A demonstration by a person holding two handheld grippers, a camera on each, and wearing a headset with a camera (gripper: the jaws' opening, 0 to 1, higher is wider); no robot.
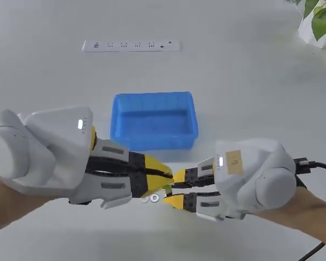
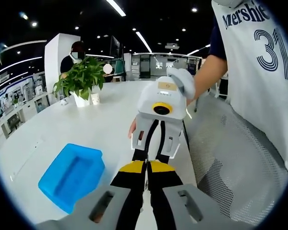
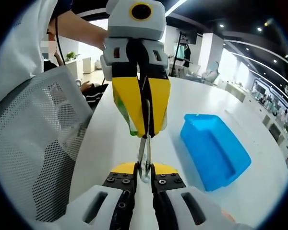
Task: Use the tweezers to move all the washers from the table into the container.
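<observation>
The blue container (image 1: 154, 120) stands on the white table, just beyond both grippers; it also appears in the gripper views (image 2: 72, 175) (image 3: 216, 148). My left gripper (image 1: 165, 176) comes in from the left, its yellow jaws shut on thin metal tweezers (image 3: 144, 146). Facing it tip to tip, my right gripper (image 1: 175, 188) has its jaws closed around the tweezers' far end (image 3: 145, 170). A couple of small silver washers (image 1: 152, 198) lie on the table just under the meeting jaws.
A white power strip (image 1: 131, 46) lies at the far side of the table. A potted plant (image 1: 318, 22) stands at the far right corner. A person in a numbered jersey (image 2: 259, 72) is behind the right gripper, beside a mesh chair (image 3: 43, 143).
</observation>
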